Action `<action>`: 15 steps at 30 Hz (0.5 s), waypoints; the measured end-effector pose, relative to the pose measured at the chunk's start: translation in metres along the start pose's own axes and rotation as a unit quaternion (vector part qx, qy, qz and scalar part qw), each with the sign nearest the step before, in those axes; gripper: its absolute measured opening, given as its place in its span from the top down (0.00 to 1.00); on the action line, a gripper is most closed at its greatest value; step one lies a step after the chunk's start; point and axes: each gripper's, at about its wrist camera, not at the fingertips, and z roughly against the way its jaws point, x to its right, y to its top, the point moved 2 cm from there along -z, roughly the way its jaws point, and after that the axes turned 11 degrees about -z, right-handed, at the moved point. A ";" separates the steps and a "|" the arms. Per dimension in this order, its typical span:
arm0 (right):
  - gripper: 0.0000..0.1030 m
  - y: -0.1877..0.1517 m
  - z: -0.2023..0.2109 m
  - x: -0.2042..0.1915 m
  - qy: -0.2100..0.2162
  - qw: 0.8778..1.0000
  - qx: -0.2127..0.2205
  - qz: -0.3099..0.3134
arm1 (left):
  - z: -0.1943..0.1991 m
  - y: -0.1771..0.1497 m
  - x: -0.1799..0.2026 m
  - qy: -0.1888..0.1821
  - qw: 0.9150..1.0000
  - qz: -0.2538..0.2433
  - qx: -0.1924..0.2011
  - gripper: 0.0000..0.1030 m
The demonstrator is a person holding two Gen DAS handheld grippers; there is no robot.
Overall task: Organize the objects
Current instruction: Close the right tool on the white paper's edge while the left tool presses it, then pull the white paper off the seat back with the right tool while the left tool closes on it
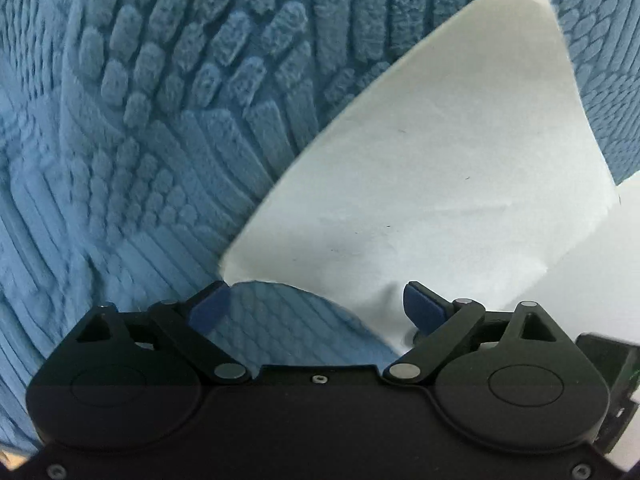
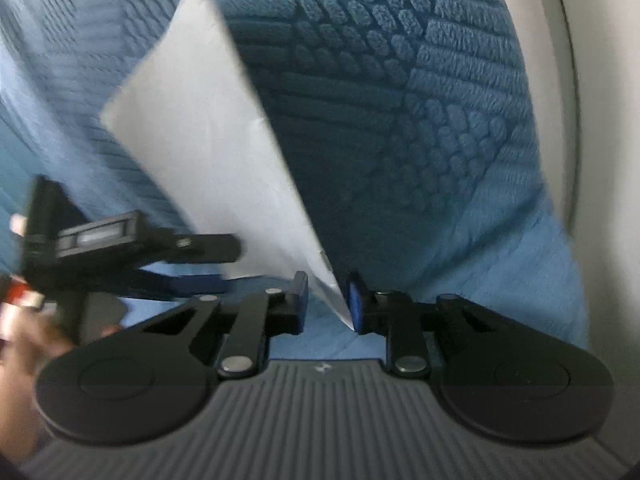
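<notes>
A white sheet of paper (image 1: 432, 168) lies partly lifted over a blue tufted mat (image 1: 140, 120). In the left wrist view my left gripper (image 1: 316, 308) stands wide open, with the sheet's curled lower edge running between its blue pads (image 1: 424, 308) and neither pad pressing on it. In the right wrist view the paper (image 2: 208, 132) rises steeply, and its bottom corner sits between the jaws of my right gripper (image 2: 328, 304). It rests against the right pad (image 2: 356, 308), and a gap shows at the other pad. The left gripper (image 2: 224, 264) is at the sheet's left edge.
The blue mat (image 2: 440, 80) fills most of both views. A second white sheet (image 1: 600, 300) lies at the right under the first. A pale wall or panel (image 2: 600, 120) bounds the mat on the right. A person's hand (image 2: 24, 344) holds the left gripper.
</notes>
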 end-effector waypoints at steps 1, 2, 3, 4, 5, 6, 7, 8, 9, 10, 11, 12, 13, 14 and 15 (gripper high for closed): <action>0.83 -0.003 0.004 -0.001 0.007 1.000 -0.001 -0.006 | 0.001 -0.001 0.001 -0.004 1.000 0.002 -0.003 0.10; 0.85 -0.006 0.007 -0.004 0.016 1.000 -0.004 -0.012 | 0.002 -0.002 0.003 -0.008 1.000 0.000 -0.006 0.10; 0.86 -0.010 0.010 -0.008 0.023 1.000 -0.006 -0.013 | 0.003 -0.003 0.004 -0.010 1.000 -0.002 -0.008 0.10; 0.88 -0.013 0.013 -0.012 0.027 1.000 -0.007 -0.013 | 0.005 -0.005 0.006 -0.011 1.000 -0.003 -0.011 0.10; 0.91 -0.018 0.016 -0.017 0.029 0.999 -0.007 -0.013 | 0.006 -0.007 0.008 -0.013 1.000 -0.003 -0.014 0.10; 0.91 -0.022 0.019 -0.023 0.027 1.000 -0.007 -0.014 | 0.008 -0.009 0.009 -0.016 1.000 -0.001 -0.017 0.10; 0.92 -0.026 0.023 -0.028 0.027 0.999 -0.007 -0.018 | 0.012 -0.011 0.010 -0.018 1.000 0.000 -0.020 0.10; 0.94 -0.030 0.026 -0.032 0.030 0.999 -0.005 -0.024 | 0.016 -0.013 0.012 -0.020 1.000 0.002 -0.020 0.09; 0.94 -0.031 0.026 -0.037 0.033 0.999 -0.003 -0.030 | 0.019 -0.015 0.012 -0.022 1.000 0.005 -0.020 0.09; 0.95 -0.034 0.029 -0.040 0.033 0.999 -0.002 -0.036 | 0.024 -0.018 0.013 -0.026 0.999 0.011 -0.019 0.08; 0.95 -0.039 0.030 -0.049 0.031 0.999 0.000 -0.044 | 0.029 -0.021 0.013 -0.031 0.999 0.021 -0.021 0.08; 0.95 -0.041 0.033 -0.052 0.031 0.998 0.001 -0.050 | 0.033 -0.025 0.013 -0.035 0.998 0.034 -0.025 0.08; 0.95 -0.044 0.037 -0.056 0.031 0.998 0.004 -0.057 | 0.038 -0.029 0.013 -0.046 0.997 0.047 -0.029 0.08; 0.95 -0.047 0.042 -0.059 0.032 0.997 0.009 -0.066 | 0.043 -0.034 0.014 -0.061 0.996 0.059 -0.030 0.08; 0.95 -0.049 0.046 -0.062 0.032 0.997 0.013 -0.075 | 0.048 -0.038 0.015 -0.074 0.994 0.072 -0.031 0.08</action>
